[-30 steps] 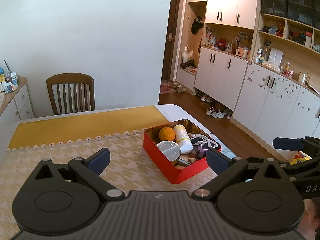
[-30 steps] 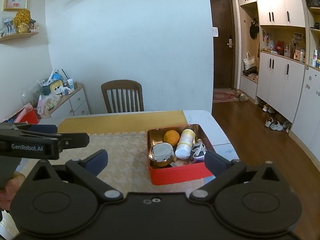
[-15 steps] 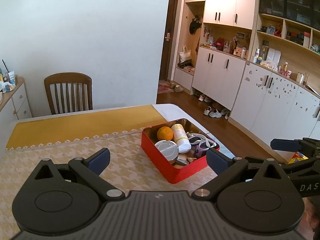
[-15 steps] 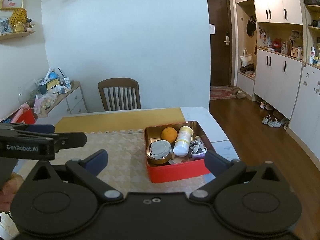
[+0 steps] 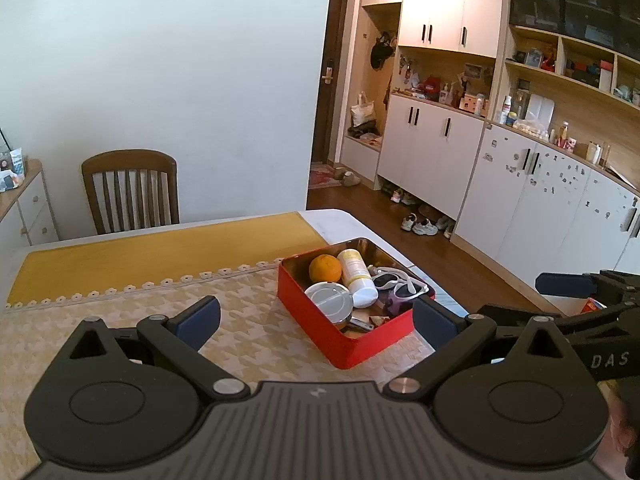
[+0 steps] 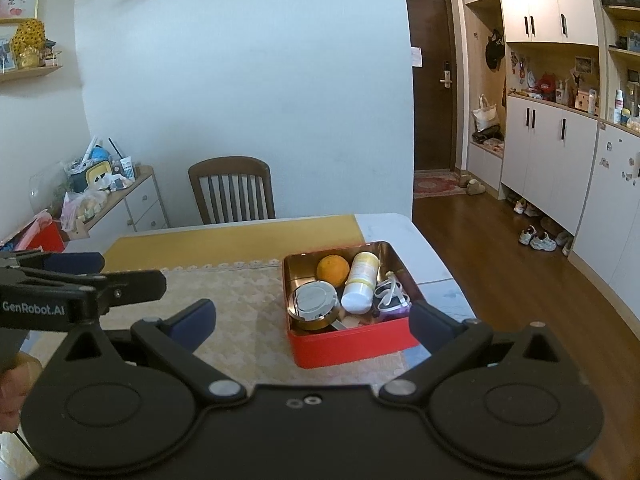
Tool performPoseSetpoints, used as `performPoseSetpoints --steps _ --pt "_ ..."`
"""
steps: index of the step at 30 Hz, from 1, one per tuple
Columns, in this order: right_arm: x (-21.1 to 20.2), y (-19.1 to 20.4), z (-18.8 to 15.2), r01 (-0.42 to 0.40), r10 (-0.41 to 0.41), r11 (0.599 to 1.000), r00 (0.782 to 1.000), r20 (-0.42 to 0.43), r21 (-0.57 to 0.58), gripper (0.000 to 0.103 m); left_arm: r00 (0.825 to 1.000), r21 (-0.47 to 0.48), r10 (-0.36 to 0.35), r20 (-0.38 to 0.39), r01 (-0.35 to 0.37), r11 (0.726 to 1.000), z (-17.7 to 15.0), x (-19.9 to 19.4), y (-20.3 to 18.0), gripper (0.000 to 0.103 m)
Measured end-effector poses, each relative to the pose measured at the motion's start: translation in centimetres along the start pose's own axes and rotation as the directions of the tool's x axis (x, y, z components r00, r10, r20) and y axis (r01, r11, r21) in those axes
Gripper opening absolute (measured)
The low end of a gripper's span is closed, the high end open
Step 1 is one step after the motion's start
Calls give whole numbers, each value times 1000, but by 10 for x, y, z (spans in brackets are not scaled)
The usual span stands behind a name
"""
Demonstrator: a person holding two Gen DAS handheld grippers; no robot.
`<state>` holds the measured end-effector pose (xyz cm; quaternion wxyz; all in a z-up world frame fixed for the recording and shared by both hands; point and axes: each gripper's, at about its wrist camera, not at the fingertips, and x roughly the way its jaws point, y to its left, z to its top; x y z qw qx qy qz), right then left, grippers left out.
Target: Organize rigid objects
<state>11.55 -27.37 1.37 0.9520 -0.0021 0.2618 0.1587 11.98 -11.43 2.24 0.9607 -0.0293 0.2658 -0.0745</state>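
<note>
A red tin box sits near the table's right edge. It holds an orange, a white and yellow bottle, a round silver lid, white sunglasses and small bits. My left gripper is open and empty, above the table short of the box. My right gripper is open and empty, also short of the box. Each gripper shows at the edge of the other's view.
The table wears a houndstooth cloth and a yellow runner. A wooden chair stands at the far side. A drawer unit with clutter is at the left. White cabinets line the right wall, shoes on the floor below.
Both views have shifted slightly; the box sits a little further left and closer in the left wrist view. Both grippers stay open and empty.
</note>
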Motion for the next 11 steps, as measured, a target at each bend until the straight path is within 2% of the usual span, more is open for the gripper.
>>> performPoseSetpoints --steps 11 --pt "2 0 3 0 0 1000 1000 -8 7 103 1000 14 2 1 -2 1000 -1 3 2 103"
